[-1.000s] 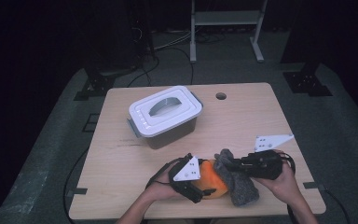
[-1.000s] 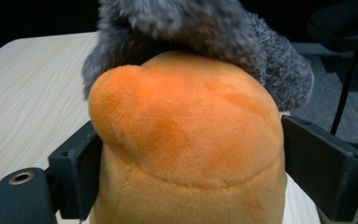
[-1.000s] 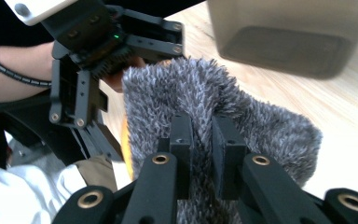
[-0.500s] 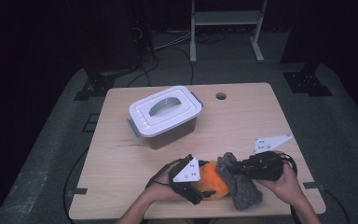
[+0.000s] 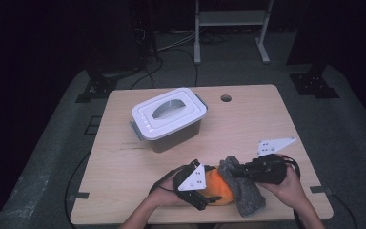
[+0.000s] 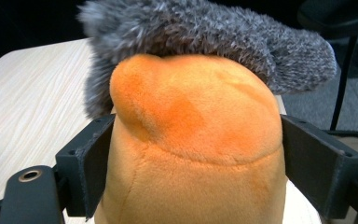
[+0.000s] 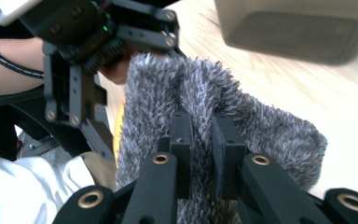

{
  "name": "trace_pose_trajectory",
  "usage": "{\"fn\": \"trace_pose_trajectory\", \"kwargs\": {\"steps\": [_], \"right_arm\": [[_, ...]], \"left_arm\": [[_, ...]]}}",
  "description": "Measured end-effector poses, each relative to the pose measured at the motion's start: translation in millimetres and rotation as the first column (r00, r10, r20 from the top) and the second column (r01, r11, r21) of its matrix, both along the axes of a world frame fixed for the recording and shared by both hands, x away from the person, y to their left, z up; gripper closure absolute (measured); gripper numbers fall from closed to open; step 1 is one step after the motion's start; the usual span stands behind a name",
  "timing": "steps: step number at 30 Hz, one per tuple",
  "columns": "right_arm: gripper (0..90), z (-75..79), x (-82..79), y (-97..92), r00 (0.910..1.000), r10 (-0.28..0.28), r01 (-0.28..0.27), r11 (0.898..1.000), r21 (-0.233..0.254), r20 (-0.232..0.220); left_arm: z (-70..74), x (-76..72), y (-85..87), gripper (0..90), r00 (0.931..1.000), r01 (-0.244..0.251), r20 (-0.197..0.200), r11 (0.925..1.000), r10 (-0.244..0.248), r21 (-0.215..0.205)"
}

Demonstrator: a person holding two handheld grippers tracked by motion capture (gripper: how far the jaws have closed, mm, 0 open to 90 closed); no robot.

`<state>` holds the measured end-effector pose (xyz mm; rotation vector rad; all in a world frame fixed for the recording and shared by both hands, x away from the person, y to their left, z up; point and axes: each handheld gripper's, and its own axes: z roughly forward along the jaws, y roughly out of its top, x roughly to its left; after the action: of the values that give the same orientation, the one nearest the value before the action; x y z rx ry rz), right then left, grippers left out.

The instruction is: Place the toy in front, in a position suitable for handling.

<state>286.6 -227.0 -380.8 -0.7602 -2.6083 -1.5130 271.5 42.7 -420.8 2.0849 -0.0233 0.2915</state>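
Little has moved since the earlier frame: both hands sit at the near edge of the surface as before, and the left gripper's (image 5: pixel 208 190) jaws have just been closing a shade further on the orange plush toy (image 6: pixel 193 140) between them.

That toy sits squarely between the left jaws, which stand wide apart and press on its two flanks, one pad on each side, as the left gripper view shows. Its rounded top rises above the jaw tips. Draped over that top and hanging past the far side of the jaws is a grey fuzzy sock (image 6: pixel 205 32).

In the right gripper view the right gripper (image 7: pixel 200 135) pinches a fold of the sock (image 7: pixel 261 126): its jaws are drawn nearly together with only the fluffy fabric between the pads. Beyond the tips of those jaws, up and to their left, stands the left gripper (image 7: pixel 98 51), close against the sock.

From the high view, the toy (image 5: pixel 218 185) lies between the two grippers, with the sock (image 5: pixel 240 187) spilling toward the right gripper (image 5: pixel 242 171).

Well beyond both sets of jaws, toward the middle of the surface (image 5: pixel 248 124), stands a lidded grey plastic box (image 5: pixel 169 119), apart from toy and sock.
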Motion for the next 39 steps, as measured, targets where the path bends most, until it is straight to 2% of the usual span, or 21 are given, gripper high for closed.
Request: {"fn": "trace_pose_trajectory", "kwargs": {"steps": [4,7,11,14,16,22,24,27,30,35,39], "right_arm": [[79.8,-9.4,6.2,-11.2,0.9988,-0.016,0.016,1.000,0.006,-0.045],[79.7,-13.8,7.9,-17.7,0.9978,-0.030,0.030,1.000,-0.002,-0.060],[79.8,-11.1,6.0,-20.1,0.9980,-0.039,0.039,0.999,-0.006,-0.050],[79.9,-6.1,3.1,-16.1,0.9993,-0.030,0.030,1.000,-0.010,-0.024],[79.9,-6.2,2.9,-14.4,0.9994,-0.026,0.026,1.000,-0.016,-0.022],[79.9,-16.1,8.4,-22.3,0.9971,-0.046,0.045,0.999,-0.018,-0.061],[79.9,-15.9,8.7,-24.4,0.9966,-0.052,0.052,0.999,-0.007,-0.063],[79.9,-6.2,4.1,-18.5,0.9989,-0.035,0.036,0.999,0.019,-0.031],[79.9,-2.0,1.2,-10.2,0.9998,-0.019,0.019,1.000,-0.008,-0.006],[79.9,-13.9,5.7,-14.9,0.9983,-0.022,0.022,1.000,0.001,-0.055],[79.9,-10.9,5.0,-17.9,0.9984,-0.039,0.038,0.999,-0.014,-0.041]], "left_arm": [[-0.2,5.9,5.7,15.9,0.9991,-0.023,-0.037,0.9995,0.022,-0.019],[-0.3,9.6,9.3,15.8,0.9971,-0.042,-0.066,0.9985,0.040,-0.034],[-0.7,14.2,13.7,15.6,0.9923,-0.068,-0.108,0.9961,0.061,-0.057],[-0.9,16.6,16.1,15.6,0.9897,-0.083,-0.122,0.9945,0.075,-0.064],[-0.7,18.0,17.7,15.6,0.9885,-0.087,-0.129,0.9943,0.079,-0.062],[-1.7,22.9,21.2,15.2,0.9805,-0.111,-0.171,0.9907,0.096,-0.079],[-1.8,23.0,20.7,14.8,0.9799,-0.107,-0.177,0.9913,0.092,-0.077],[-2.4,21.8,19.4,14.1,0.9815,-0.102,-0.171,0.9919,0.087,-0.077],[-1.6,22.1,20.4,14.1,0.9806,-0.116,-0.168,0.9903,0.101,-0.077],[-1.4,24.5,22.9,14.2,0.9760,-0.137,-0.181,0.9870,0.120,-0.083],[-1.5,24.4,21.6,14.5,0.9765,-0.122,-0.188,0.9895,0.106,-0.078]]}}
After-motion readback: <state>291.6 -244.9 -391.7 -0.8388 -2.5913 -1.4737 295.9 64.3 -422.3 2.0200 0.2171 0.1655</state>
